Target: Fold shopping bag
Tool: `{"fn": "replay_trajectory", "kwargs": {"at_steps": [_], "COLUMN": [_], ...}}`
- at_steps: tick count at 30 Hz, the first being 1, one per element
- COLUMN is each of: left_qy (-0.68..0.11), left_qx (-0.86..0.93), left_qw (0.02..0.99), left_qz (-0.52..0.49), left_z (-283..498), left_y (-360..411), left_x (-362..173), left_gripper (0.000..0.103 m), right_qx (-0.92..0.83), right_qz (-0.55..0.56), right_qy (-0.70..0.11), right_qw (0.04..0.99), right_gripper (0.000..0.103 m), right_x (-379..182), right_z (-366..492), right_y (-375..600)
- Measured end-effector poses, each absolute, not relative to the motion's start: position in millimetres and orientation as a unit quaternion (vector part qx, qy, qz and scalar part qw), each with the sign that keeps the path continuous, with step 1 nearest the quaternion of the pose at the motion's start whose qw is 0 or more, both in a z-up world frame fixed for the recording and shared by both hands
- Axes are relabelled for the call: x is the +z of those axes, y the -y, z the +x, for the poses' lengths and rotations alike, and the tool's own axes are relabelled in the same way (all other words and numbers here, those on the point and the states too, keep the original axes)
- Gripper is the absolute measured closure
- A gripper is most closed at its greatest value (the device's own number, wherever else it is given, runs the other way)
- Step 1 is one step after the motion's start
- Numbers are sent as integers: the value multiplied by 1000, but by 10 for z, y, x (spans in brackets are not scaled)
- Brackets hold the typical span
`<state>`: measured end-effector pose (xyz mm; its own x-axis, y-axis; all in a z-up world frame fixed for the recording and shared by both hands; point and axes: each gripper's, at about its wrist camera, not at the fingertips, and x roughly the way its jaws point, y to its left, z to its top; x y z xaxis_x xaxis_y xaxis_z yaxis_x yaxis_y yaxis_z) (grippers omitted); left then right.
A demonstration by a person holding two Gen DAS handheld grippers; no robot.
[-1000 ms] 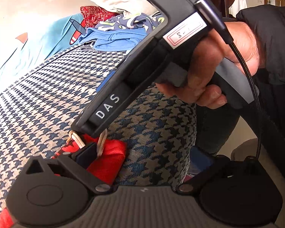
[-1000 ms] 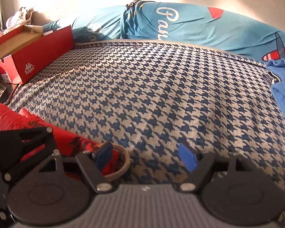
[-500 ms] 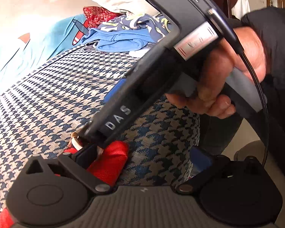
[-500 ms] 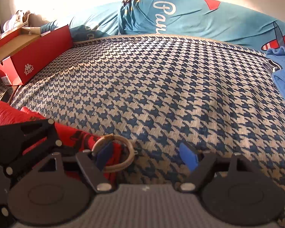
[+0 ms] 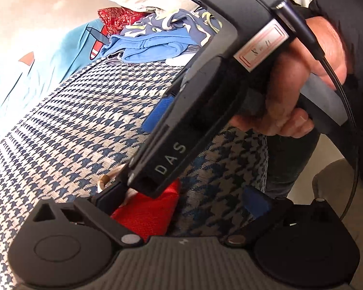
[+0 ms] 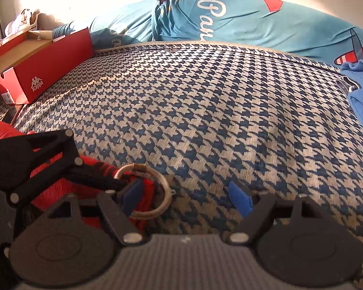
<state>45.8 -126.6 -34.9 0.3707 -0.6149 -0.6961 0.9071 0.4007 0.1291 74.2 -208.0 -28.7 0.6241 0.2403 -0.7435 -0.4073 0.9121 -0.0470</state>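
Note:
The red shopping bag [image 5: 147, 213] lies on the houndstooth bed cover [image 6: 205, 111] near its front edge, with its beige rope handle [image 6: 157, 193] looped on top. My left gripper [image 5: 181, 200] is open, its left finger on the bag's corner. My right gripper [image 6: 186, 198] is open, its left pad [image 6: 133, 193] inside the rope loop on the red bag [image 6: 48, 183]. In the left wrist view the right gripper's body [image 5: 205, 101], held by a hand, crosses above the bag. In the right wrist view the left gripper's fingers [image 6: 60, 152] rest on the bag.
A red Kappa shoebox [image 6: 41, 67] stands at the far left of the bed. A teal duvet [image 6: 254, 24] lies along the back. Blue and patterned clothes [image 5: 157, 41] are piled at the right end. The bed's front edge [image 5: 259, 169] drops off beside the person's legs.
The right gripper has slid forward and left, so its left pad now sits inside the rope loop over the bag. Both grippers stay open.

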Motion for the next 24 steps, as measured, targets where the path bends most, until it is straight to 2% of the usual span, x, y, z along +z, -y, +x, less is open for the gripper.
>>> {"fn": "replay_trajectory", "kwargs": {"at_steps": [14, 18, 19, 21, 23, 24], "left_qy": [-301, -309, -309, -302, -297, -297], "left_qx": [-470, -464, -463, -462, -462, -462], "left_qw": [787, 798, 802, 805, 807, 807], "left_qz": [262, 227, 218, 219, 219, 217], "left_z": [427, 436, 442, 425, 412, 407], "left_y": [1104, 1023, 1013, 1006, 1003, 1003], "left_x": [-345, -416, -426, -447, -463, -464], "left_gripper": [0, 0, 0, 0, 0, 0], "right_qx": [188, 190, 191, 196, 210, 216], "right_qz": [-115, -118, -119, -121, -128, -134], "right_qy": [-385, -382, -381, -378, -367, -360], "right_qw": [896, 897, 897, 897, 897, 898], "right_gripper": [25, 26, 29, 41, 58, 63], "right_x": [-290, -289, -289, -283, -259, -247], "right_z": [712, 697, 694, 678, 617, 585], "right_y": [2051, 2042, 2040, 2033, 1997, 1975]}}
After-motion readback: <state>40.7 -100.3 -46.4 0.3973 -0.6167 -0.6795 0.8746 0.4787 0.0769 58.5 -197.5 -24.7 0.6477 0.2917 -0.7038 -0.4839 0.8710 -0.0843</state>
